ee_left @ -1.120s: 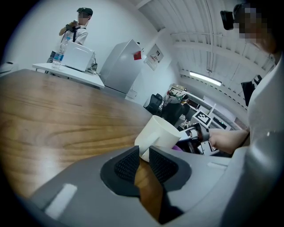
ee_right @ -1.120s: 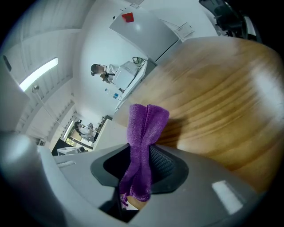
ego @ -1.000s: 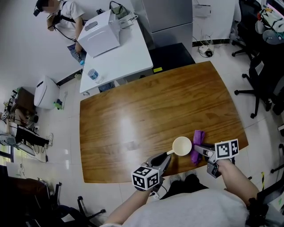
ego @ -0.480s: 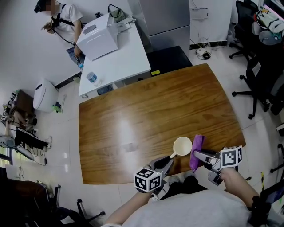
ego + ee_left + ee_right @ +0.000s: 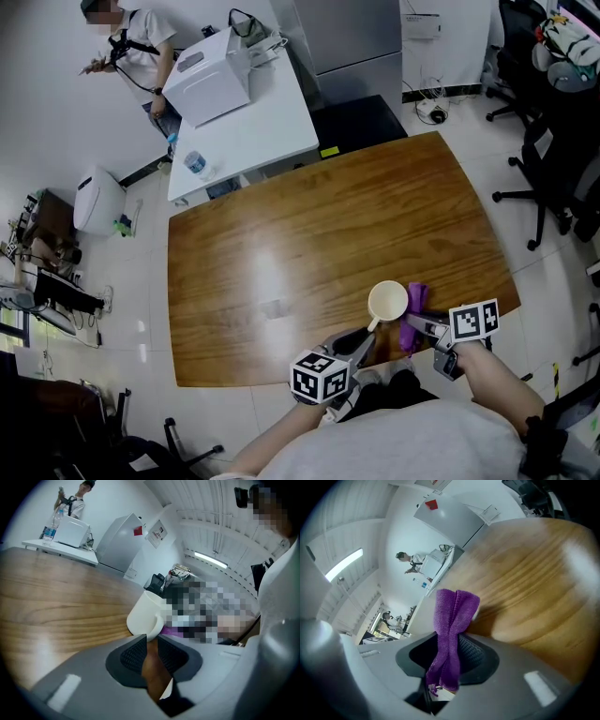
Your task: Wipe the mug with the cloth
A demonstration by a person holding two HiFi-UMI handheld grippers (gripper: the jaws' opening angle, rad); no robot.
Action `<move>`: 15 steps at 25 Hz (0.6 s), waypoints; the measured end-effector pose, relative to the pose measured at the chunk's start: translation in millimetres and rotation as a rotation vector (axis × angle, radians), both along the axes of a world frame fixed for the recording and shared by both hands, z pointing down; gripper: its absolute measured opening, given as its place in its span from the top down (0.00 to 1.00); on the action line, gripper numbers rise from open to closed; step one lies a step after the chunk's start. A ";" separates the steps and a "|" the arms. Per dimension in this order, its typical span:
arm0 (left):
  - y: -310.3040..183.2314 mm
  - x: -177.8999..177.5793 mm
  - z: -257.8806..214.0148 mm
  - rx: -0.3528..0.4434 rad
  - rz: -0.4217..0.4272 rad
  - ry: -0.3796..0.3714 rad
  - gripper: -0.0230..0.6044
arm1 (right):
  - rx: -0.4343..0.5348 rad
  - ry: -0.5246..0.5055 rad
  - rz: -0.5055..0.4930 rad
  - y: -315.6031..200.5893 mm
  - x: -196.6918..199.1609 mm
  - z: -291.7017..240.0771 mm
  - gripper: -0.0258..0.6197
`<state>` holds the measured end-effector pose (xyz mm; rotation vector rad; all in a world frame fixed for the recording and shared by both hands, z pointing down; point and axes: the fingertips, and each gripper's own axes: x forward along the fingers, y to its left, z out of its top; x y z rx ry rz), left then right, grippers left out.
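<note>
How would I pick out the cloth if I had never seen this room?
Find the big wooden table, then its near edge, where you see a white mug. The cloth is right beside the mug, pinched between the fingers of the right gripper; it is the only purple thing there.

The brown wooden table [image 5: 309,234] has a glossy top and rounded corners. A white mug [image 5: 387,302] sits tilted close to its near edge, and whether the mug's base touches the wood cannot be told. Behind it, a white table [image 5: 272,122] carries a white box-shaped appliance [image 5: 208,73], a water bottle [image 5: 196,161] and a bag [image 5: 251,23].
</note>
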<state>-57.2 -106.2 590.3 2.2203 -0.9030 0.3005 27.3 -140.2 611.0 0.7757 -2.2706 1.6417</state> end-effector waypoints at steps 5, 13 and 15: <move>-0.7 0.2 -1.0 -0.002 -0.011 0.001 0.87 | -0.013 -0.003 0.010 -2.4 1.4 1.3 0.76; 4.2 7.8 -0.3 -0.009 0.004 0.002 0.87 | 0.007 -0.120 0.059 12.6 13.3 -49.0 0.76; 6.7 12.4 -0.3 -0.011 0.010 0.003 0.87 | 0.007 -0.168 0.063 17.1 12.2 -61.5 0.76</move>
